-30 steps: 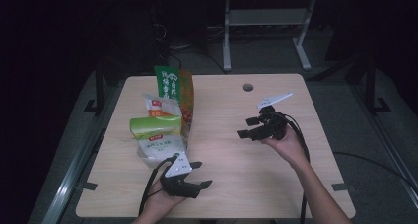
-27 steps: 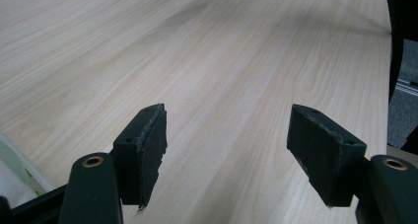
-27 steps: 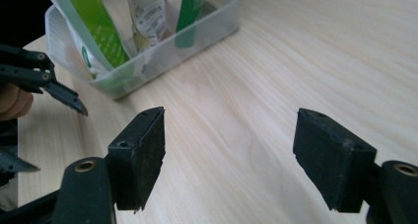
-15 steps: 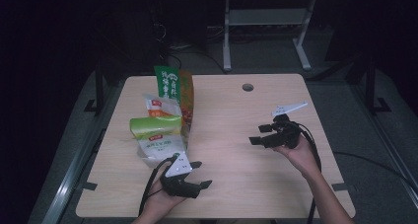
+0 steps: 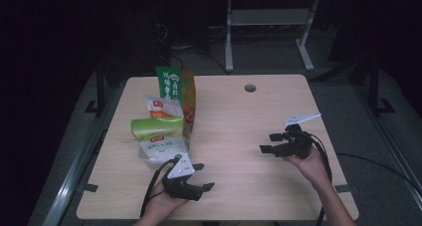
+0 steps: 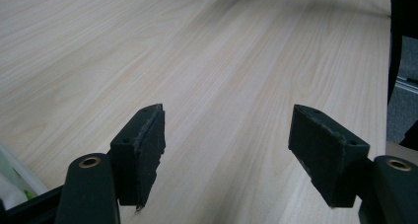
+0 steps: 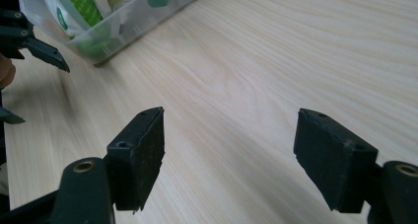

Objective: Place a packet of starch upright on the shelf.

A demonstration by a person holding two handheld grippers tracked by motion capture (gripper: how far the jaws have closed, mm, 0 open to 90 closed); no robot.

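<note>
High view: two tongs, both gaping and empty; left tongs (image 5: 201, 176) at the worktop's (image 5: 239, 111) near edge, right tongs (image 5: 270, 142) near its right edge. One clear tub (image 5: 160, 151) holding about four snack packets (image 5: 175, 94) stands left-centre. Left gripper view: bare wood. Right gripper view: tub (image 7: 143, 21) at top left.

The right gripper (image 5: 268, 142) now sits lower and nearer the bench's (image 5: 239, 116) near right corner than a second ago, its jaws apart with nothing between them.
</note>
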